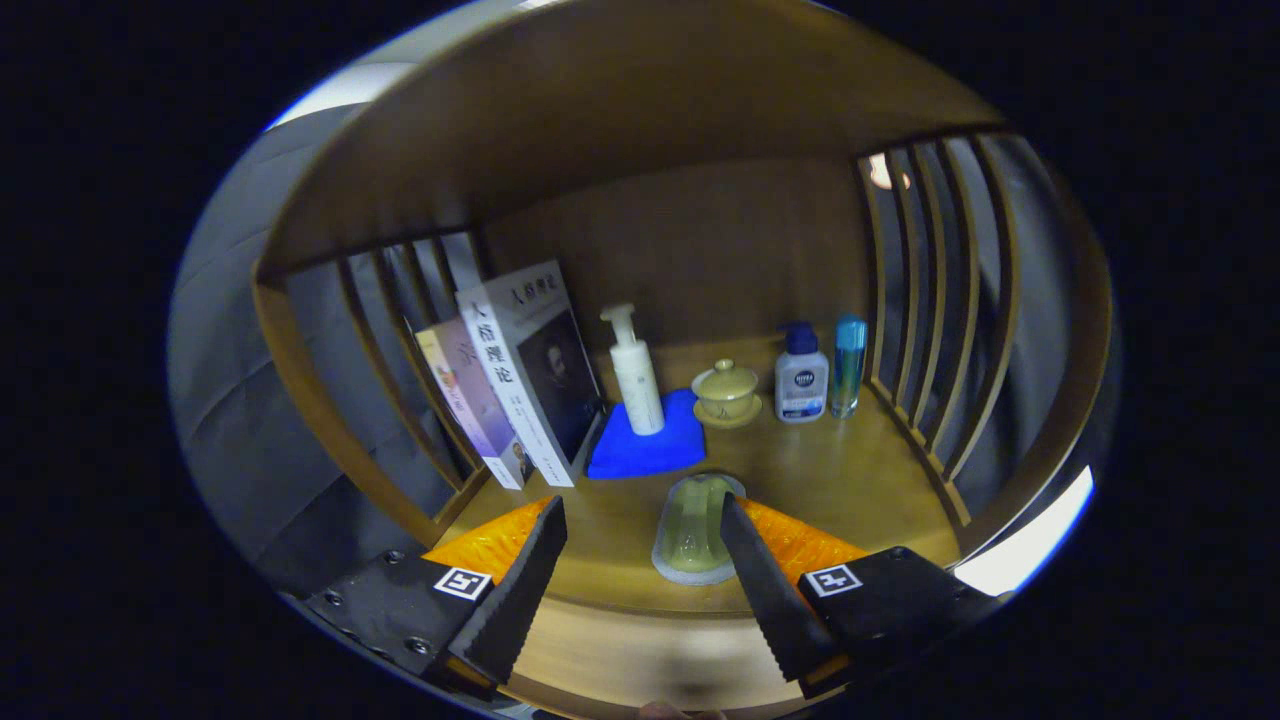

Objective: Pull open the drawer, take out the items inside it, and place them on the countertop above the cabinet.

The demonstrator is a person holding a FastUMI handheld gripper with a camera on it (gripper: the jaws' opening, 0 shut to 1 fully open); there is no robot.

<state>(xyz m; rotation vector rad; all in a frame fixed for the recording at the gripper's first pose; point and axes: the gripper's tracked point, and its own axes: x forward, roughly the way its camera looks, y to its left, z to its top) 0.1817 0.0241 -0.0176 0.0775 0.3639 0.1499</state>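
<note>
While the hand-held gripper (640,560) hangs wide open over the desk (850,480), a small clear cup (693,530) sits between its fingers, touching neither. Beyond it stand books (520,370) and bottles (636,372).

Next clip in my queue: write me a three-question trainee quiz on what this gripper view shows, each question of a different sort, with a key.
1. True or false: the gripper is shut on the white pump bottle.
2. Multiple choice: what does the white pump bottle stand on? A) the blue cloth B) the books C) the lidded cup
3. Fill in: the translucent greenish item lies on the wooden countertop between the two ____.

Key
1. False: the fingers stand apart and the pump bottle is well beyond them.
2. A.
3. Fingers; the item sits nearer the right finger.
</note>
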